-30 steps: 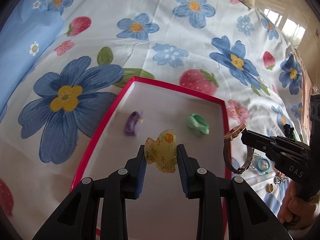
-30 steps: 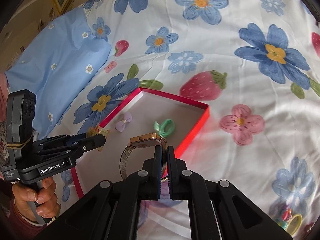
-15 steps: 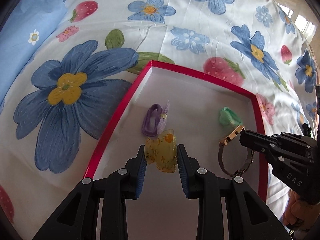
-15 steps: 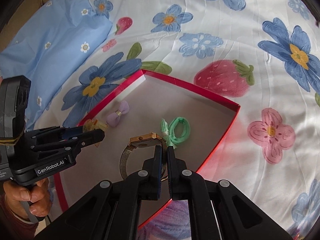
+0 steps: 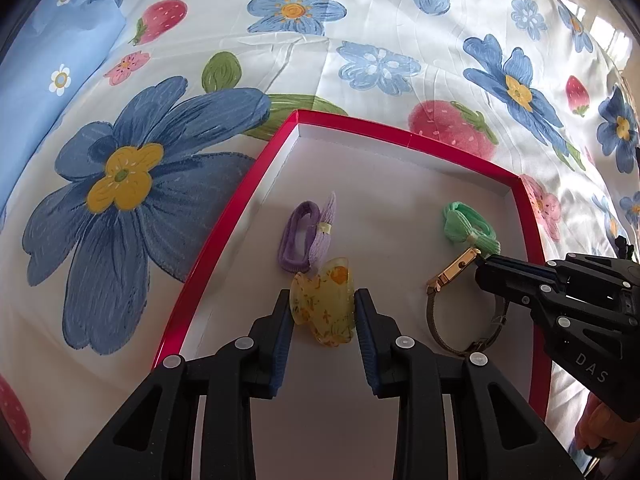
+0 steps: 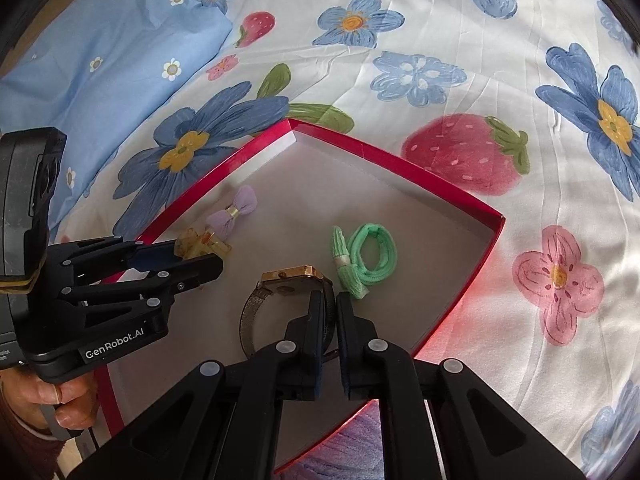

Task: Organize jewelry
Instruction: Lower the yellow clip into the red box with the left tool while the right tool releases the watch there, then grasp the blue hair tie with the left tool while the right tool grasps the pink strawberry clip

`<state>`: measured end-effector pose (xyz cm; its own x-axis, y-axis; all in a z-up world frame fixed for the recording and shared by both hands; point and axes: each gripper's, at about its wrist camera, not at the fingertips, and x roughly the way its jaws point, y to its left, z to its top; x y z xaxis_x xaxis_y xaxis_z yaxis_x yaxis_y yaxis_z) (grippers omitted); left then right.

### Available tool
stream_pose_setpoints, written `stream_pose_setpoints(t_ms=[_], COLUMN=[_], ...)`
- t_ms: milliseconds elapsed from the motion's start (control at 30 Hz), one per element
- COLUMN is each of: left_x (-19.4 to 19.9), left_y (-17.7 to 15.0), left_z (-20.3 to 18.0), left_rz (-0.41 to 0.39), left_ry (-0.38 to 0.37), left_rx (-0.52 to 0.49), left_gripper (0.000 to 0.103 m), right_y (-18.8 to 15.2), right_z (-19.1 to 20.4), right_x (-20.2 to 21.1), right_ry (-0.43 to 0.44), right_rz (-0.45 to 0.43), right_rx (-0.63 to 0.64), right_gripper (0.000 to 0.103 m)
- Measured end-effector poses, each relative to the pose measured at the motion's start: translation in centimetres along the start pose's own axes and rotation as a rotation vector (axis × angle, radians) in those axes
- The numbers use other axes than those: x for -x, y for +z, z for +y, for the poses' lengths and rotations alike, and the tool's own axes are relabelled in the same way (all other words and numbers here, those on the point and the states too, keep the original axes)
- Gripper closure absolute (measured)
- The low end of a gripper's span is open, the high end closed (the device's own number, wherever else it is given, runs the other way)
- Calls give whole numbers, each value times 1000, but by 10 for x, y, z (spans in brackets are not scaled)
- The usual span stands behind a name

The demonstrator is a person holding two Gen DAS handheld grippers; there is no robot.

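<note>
A red-rimmed box (image 5: 224, 232) with a white floor lies on the flowered sheet. Inside it are a purple bow hair tie (image 5: 306, 236), a green hair tie (image 5: 470, 230) and a gold watch (image 5: 452, 272) with a mesh band. My left gripper (image 5: 322, 296) is shut on a yellow see-through hair claw (image 5: 320, 314), low over the box floor beside the purple tie. My right gripper (image 6: 330, 300) straddles the band of the watch (image 6: 292, 274). Its jaws are opening, and a thin gap shows beside the band. The watch sits on the box floor next to the green hair tie (image 6: 368, 256).
A flowered sheet (image 6: 440, 72) with strawberries surrounds the box. A blue pillow (image 6: 100, 52) lies at the far left. A hand (image 6: 60, 400) holds the left tool at the box's near left corner. The box rim (image 6: 400, 160) stands low.
Both grippers have come down into the box, the claw toward the purple tie and the watch beside the green tie. The right jaws have parted slightly around the band.
</note>
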<state>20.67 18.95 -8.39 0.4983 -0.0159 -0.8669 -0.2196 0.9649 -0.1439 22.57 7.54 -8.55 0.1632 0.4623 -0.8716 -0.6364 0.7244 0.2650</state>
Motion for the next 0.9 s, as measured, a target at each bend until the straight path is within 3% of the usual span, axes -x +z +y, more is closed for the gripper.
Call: stream_pose_setpoints(t_ms=[367,567,900], left_x=[15,48,105], left_y=[-1,-9,-37], left_z=[3,5,-5], left_rz=[-19,-72,-139], left_ry=[6,-14,-86], left_rx=[17,56,95], left_gripper=[64,59,50], right_y=[0,-9,-47], right_z=[-3,-6,-28], right_x=[14,47,107], right_ry=[18,57,50], right_rz=[-32,-102,-185], right_rx=[-33,-72,-148], right_gripper=[93,84,80])
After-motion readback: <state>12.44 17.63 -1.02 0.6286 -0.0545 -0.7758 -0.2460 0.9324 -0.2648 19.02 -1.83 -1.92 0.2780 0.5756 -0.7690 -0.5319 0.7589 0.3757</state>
